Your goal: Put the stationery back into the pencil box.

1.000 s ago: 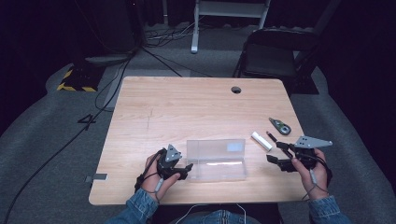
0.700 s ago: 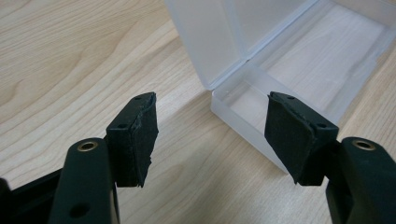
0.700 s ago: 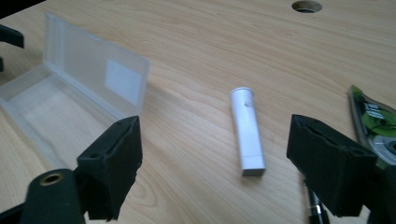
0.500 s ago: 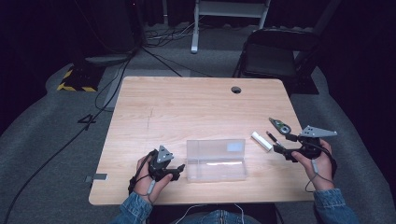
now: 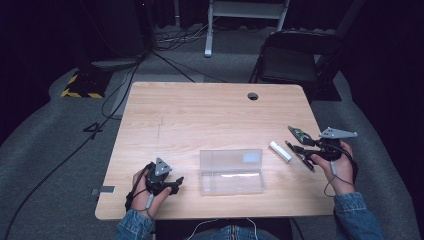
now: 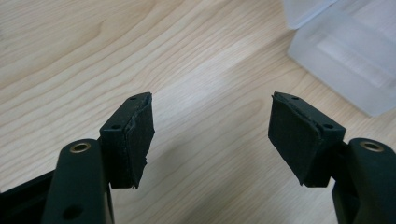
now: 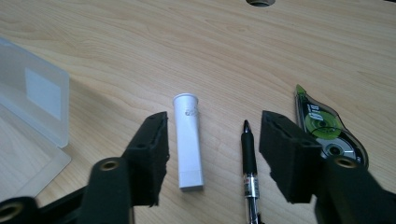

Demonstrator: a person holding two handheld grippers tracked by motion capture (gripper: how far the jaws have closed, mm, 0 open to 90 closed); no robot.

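So the right tongs (image 7: pixel 212 156) sit low over the light wooden counter (image 5: pixel 200 120) near its right edge. Their jaws have just been closing and now stand about half open, with the small white plastic tube (image 7: pixel 188 140) and the black pen (image 7: pixel 250 163) lying between them, neither pinched. The green-and-clear correction tape dispenser (image 7: pixel 327 128) lies just outside the right jaw. The left tongs (image 6: pixel 210 133) are half open too, having just opened a bit, holding nothing, near the front left corner beside the clear plastic case (image 5: pixel 231 171).
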